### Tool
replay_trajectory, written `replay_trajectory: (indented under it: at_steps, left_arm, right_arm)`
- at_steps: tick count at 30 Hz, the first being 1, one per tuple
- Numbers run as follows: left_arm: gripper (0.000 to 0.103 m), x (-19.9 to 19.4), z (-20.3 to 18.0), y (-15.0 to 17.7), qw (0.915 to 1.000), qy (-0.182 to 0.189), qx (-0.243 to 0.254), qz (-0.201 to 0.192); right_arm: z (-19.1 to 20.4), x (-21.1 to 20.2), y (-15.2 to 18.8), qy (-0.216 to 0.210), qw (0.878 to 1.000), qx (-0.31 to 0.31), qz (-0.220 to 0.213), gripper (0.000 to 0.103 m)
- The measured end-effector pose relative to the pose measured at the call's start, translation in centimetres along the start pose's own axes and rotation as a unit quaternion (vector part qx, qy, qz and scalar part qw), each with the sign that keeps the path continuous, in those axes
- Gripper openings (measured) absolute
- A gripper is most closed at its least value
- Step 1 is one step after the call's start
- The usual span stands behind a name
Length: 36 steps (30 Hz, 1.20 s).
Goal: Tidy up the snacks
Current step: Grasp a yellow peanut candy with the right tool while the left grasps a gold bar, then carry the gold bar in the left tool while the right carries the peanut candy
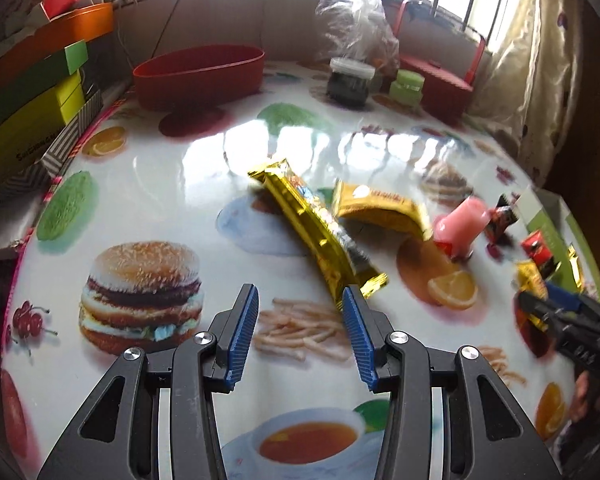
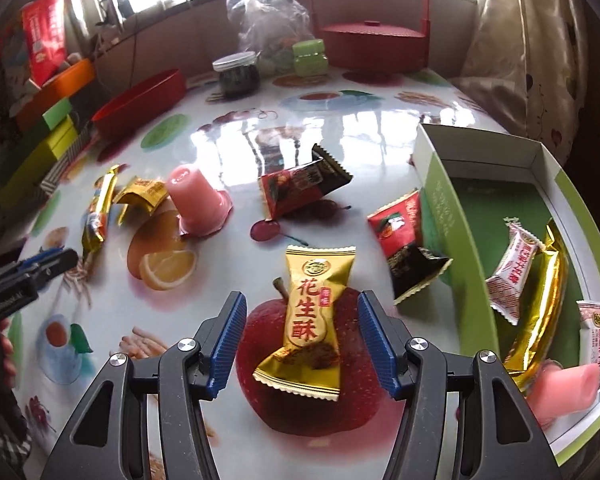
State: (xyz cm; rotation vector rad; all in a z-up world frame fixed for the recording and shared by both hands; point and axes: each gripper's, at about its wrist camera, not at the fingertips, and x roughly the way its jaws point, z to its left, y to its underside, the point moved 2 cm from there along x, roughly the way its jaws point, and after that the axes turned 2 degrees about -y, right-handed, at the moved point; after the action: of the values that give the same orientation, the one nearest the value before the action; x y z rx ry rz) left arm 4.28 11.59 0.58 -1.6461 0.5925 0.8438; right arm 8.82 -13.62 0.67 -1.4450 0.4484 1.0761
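Note:
My right gripper [image 2: 302, 312] is open, its blue pads on either side of a gold peanut-candy packet [image 2: 310, 320] that lies on the table. The green-and-white box [image 2: 448, 216] at the right holds white packets, a long gold bar and a pink jelly cup. Two red-and-black packets [image 2: 300, 188] [image 2: 404, 236], an upturned pink jelly cup [image 2: 196, 200], a small gold packet [image 2: 144, 192] and a long gold bar [image 2: 98, 212] lie loose. My left gripper [image 1: 300, 300] is open and empty, just short of the long gold bar [image 1: 320, 228]. The small gold packet [image 1: 380, 208] and the pink cup [image 1: 460, 224] lie beyond it.
A red oval bowl [image 1: 200, 72] stands at the back left beside stacked green, yellow and orange boxes [image 1: 32, 96]. A dark jar [image 1: 350, 80], a green jar [image 1: 406, 86], a clear plastic bag [image 1: 352, 24] and a red lidded basket [image 2: 374, 44] stand at the back.

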Motion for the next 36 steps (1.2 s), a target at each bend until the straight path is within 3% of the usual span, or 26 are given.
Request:
replay_trajectory:
  at_steps: [3, 6, 14, 23, 28, 36]
  left_arm:
    - [0.045, 0.0, -0.3, -0.9, 0.9996, 0.023, -0.012, -0.005]
    - [0.045, 0.8, -0.5, -2.0, 0.9997, 0.016, -0.016, -0.003]
    - [0.045, 3.2, -0.3, -4.0, 0.9997, 0.01, -0.021, 0.007]
    - [0.045, 5.2, -0.7, -4.5, 0.9994, -0.018, -0.001, 0.028]
    - [0.045, 5.7, -0.5, -4.7, 0.9973, -0.062, 0.028, 0.027]
    - [0.045, 5.7, -0.2, -4.7, 0.9976, -0.058, 0.035, 0.017]
  right_arm:
    - [0.3, 0.1, 0.0, 0.004, 1.0, -0.004, -0.002, 0.05]
    - [0.4, 0.2, 0.0, 0.014, 1.0, -0.009, -0.003, 0.039]
    - [0.5, 0.1, 0.3, 0.028, 0.999, -0.014, -0.009, 0.024]
    - [0.8, 0.0, 0.6, 0.014, 1.0, -0.015, -0.009, 0.023]
    - [0.9, 0.0, 0.5, 0.013, 1.0, -0.016, -0.008, 0.023]
    - [1.3, 0.1, 0.5, 0.016, 1.0, -0.021, -0.005, 0.023]
